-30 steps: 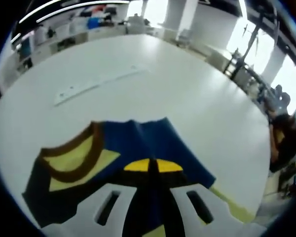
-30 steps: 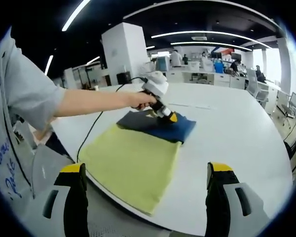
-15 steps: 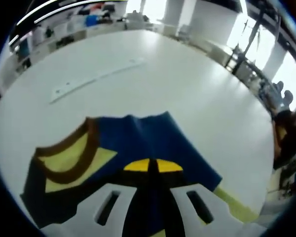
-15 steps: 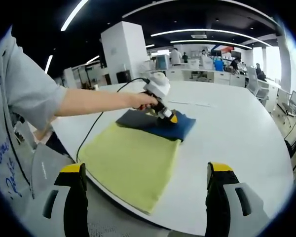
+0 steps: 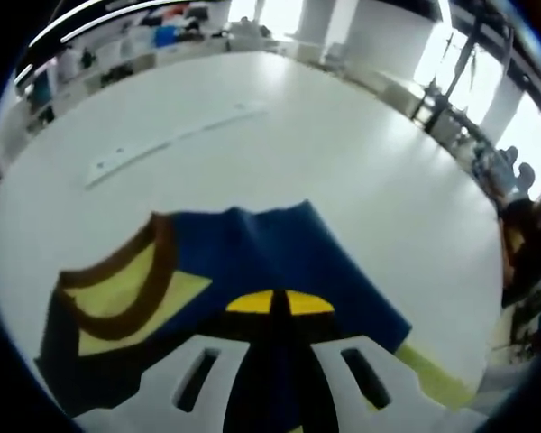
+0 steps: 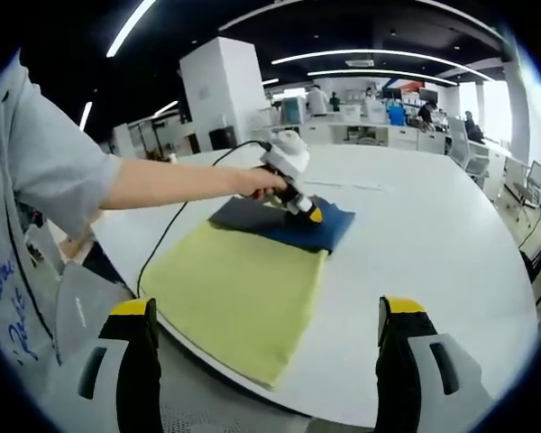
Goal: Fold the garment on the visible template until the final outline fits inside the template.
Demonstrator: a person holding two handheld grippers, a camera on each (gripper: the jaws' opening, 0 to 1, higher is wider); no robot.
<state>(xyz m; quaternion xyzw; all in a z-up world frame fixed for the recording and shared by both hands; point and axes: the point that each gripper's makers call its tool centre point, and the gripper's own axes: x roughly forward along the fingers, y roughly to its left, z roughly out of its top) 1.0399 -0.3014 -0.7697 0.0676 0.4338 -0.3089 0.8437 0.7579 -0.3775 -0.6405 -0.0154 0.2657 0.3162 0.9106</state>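
Note:
A dark blue garment [image 5: 261, 253] with a brown-trimmed neckline and yellow lining lies bunched at the far end of a yellow-green template sheet [image 6: 234, 293]. My left gripper [image 5: 272, 302] is shut, its yellow tips pressed together on a raised fold of the garment. The right gripper view shows that gripper [image 6: 312, 215], held by a person's hand, on the garment [image 6: 284, 224]. My right gripper [image 6: 266, 311] stands open above the table's near edge, well short of the template, with nothing between its fingers.
The white table [image 6: 433, 244] stretches wide to the right of the template. A thin white strip [image 5: 162, 147] lies on it beyond the garment. A black cable [image 6: 176, 225] trails from the left gripper off the table's edge. Office desks and people are far behind.
The left gripper has drawn the pinched garment slightly; its far edge sits a little differently on the template. The right gripper has stayed open and still.

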